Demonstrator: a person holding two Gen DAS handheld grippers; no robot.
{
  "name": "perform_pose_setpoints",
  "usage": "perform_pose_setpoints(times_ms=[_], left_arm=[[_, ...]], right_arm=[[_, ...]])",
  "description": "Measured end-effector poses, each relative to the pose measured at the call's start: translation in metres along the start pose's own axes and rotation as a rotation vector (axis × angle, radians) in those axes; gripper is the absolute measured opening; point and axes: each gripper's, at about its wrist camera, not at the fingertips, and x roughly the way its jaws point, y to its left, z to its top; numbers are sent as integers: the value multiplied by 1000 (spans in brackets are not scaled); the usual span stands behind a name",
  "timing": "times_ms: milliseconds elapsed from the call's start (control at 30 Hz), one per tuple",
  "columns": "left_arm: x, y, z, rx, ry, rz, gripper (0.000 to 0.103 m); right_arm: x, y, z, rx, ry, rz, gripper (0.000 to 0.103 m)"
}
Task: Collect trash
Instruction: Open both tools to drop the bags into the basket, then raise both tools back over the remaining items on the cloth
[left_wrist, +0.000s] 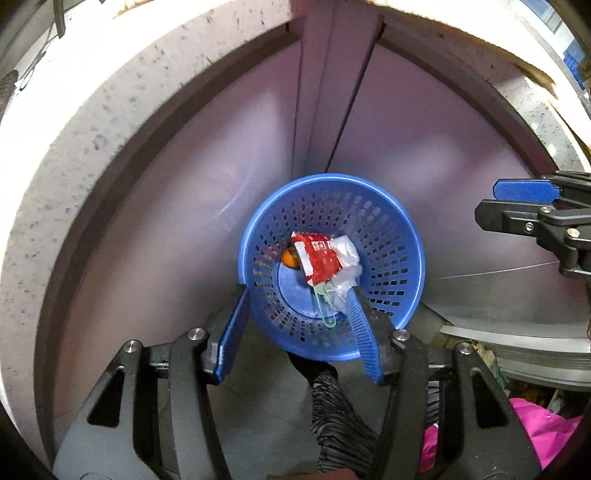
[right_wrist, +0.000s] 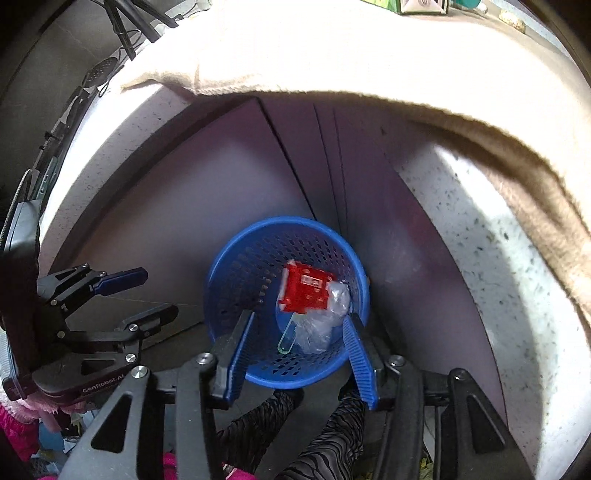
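A blue perforated trash basket (left_wrist: 388, 206) stands on the floor against purple cabinet doors; it also shows in the right wrist view (right_wrist: 236, 258). Inside lie a red wrapper (left_wrist: 321, 258) (right_wrist: 304, 291), crumpled clear plastic (left_wrist: 347, 273) (right_wrist: 325, 321), a clear green spoon (left_wrist: 325, 306) (right_wrist: 286, 339) and an orange item (left_wrist: 290, 257). My left gripper (left_wrist: 299, 295) is open and empty above the basket. My right gripper (right_wrist: 299, 321) is open and empty above the basket too. Each gripper shows in the other's view, the right (left_wrist: 487, 201) and the left (right_wrist: 160, 293).
A speckled white countertop edge (left_wrist: 92, 122) arches over the purple cabinet doors (left_wrist: 207, 155). A beige cloth (right_wrist: 369, 55) hangs over the counter. The person's patterned legs (right_wrist: 332, 443) and pink clothing (left_wrist: 543, 432) are below. Stacked plates (left_wrist: 517, 354) sit at the right.
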Motion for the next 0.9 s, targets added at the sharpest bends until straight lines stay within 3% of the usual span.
perform_pose_setpoints(times_ms=[433, 567, 633, 900], left_arm=[[-40, 7, 14, -28, -95, 13, 55], [-64, 7, 30, -32, -139, 11, 55], [-76, 4, 40, -32, -163, 7, 62], [-116, -11, 93, -39, -243, -8, 63]], right_arm=[[-65, -7, -1, -60, -65, 71, 61], [-92, -11, -1, -72, -102, 99, 66], [-103, -13, 1, -77, -123, 100, 67], [-152, -45, 19, -69, -235, 62, 75]])
